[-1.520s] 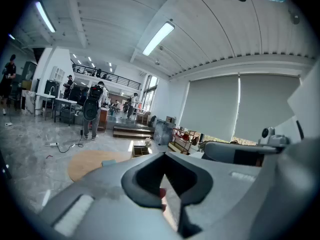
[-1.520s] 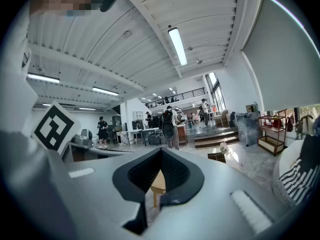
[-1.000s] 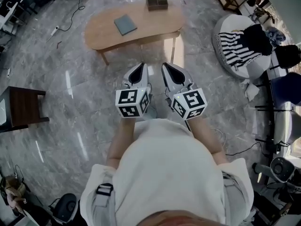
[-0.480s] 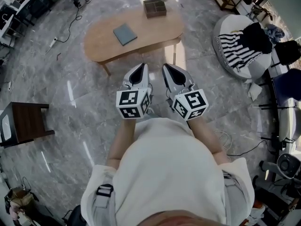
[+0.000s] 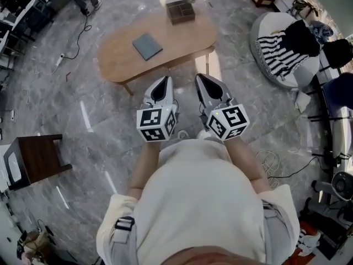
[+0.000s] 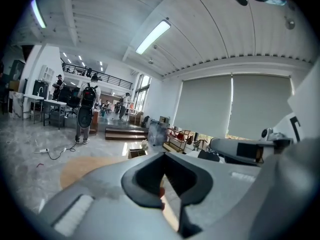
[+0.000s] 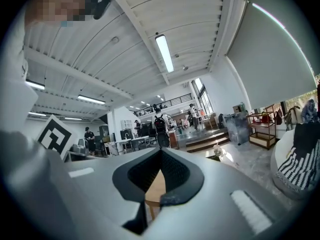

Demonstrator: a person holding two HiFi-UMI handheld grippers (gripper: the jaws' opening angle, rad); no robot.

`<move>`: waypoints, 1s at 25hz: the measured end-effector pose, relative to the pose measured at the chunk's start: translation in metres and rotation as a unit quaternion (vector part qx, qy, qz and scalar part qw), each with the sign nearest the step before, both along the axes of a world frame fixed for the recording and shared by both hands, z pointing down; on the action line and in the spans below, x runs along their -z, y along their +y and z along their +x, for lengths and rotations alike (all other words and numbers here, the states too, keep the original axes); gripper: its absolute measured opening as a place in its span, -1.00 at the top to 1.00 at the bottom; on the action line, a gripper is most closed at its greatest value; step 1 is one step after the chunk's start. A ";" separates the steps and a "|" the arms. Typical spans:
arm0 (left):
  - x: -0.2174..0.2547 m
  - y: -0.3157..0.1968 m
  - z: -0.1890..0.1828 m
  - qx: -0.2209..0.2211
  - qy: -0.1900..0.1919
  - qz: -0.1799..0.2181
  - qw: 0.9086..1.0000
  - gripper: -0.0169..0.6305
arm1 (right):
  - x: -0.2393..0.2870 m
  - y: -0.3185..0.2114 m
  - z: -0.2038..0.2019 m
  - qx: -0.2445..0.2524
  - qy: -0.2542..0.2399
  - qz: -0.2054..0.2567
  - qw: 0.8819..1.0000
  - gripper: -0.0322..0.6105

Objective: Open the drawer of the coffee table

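Note:
An oval light-wood coffee table point(image 5: 116, 51) stands ahead on the marble floor, with a grey-blue book point(image 5: 147, 46) and a dark compartment box point(image 5: 181, 11) on top. No drawer shows from this angle. My left gripper point(image 5: 164, 79) and right gripper point(image 5: 199, 77) are held side by side just short of the table's near edge, both shut and empty. In the left gripper view the tabletop point(image 6: 82, 170) shows beyond the shut jaws. The right gripper view catches the table's edge point(image 7: 156, 190) through its jaw gap.
A dark wooden side table point(image 5: 34, 159) stands at the left. A white beanbag point(image 5: 273, 65) with striped and dark cloth lies at the right, with chairs and cables near it. People stand by desks point(image 6: 86, 111) far off. Steps point(image 6: 122, 132) rise behind the table.
The person has walked toward the coffee table, carrying both grippers forward. The table's near edge now lies just beyond the jaw tips. Both jaws stay shut.

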State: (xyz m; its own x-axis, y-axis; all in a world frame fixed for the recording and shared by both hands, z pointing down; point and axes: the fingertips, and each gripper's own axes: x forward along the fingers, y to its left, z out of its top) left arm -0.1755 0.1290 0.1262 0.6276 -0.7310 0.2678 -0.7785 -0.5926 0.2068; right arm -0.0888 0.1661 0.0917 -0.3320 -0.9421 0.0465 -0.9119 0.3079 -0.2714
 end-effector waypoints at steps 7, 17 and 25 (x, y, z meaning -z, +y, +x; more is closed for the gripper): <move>-0.020 -0.024 0.007 -0.001 -0.005 -0.022 1.000 0.94 | -0.014 -0.024 0.015 -0.004 -0.007 -0.018 1.000 0.89; -0.034 -0.090 0.037 0.060 -0.006 -0.029 0.998 0.94 | -0.023 -0.097 0.067 0.035 0.004 -0.023 0.999 0.89; -0.034 -0.135 0.080 0.105 -0.003 -0.025 0.994 0.94 | -0.020 -0.158 0.116 0.078 0.018 -0.024 0.997 0.89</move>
